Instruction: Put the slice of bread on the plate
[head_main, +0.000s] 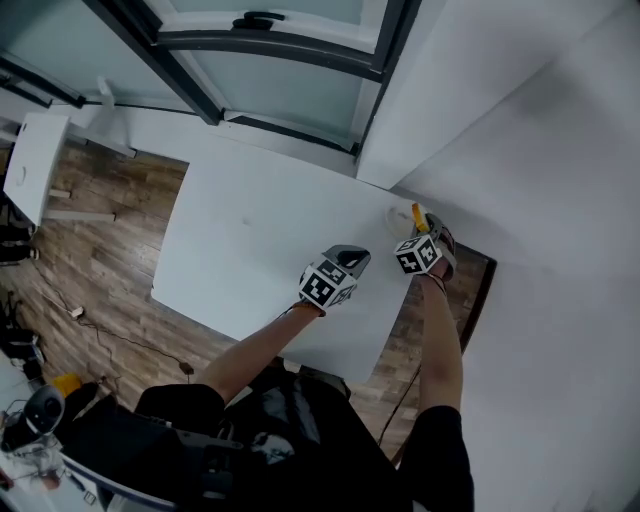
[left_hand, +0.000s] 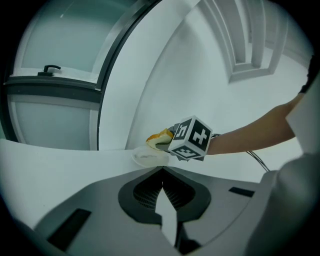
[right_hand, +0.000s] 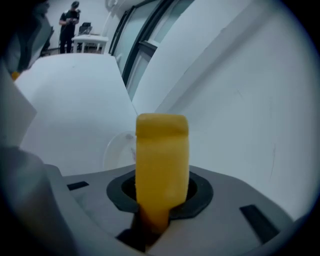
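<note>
A yellow-crusted slice of bread (right_hand: 162, 160) stands on edge between the jaws of my right gripper (right_hand: 160, 199), which is shut on it. In the head view this gripper (head_main: 421, 228) hangs at the table's far right corner, and the bread (head_main: 419, 218) is just over the small white plate (head_main: 399, 214). The plate (right_hand: 116, 148) lies beyond and left of the bread. My left gripper (head_main: 354, 258) hovers over the white table (head_main: 250, 250), left of the right one. Its jaws (left_hand: 162, 173) meet with nothing in them and point at the plate (left_hand: 146, 158) and the bread (left_hand: 159, 137).
The plate sits close to the white wall (head_main: 540, 180) and a pillar corner (head_main: 385, 150). A dark-framed window (head_main: 270, 45) runs behind the table. A wooden floor (head_main: 100, 250) with a cable lies to the left. A person (right_hand: 68, 27) stands by a far table.
</note>
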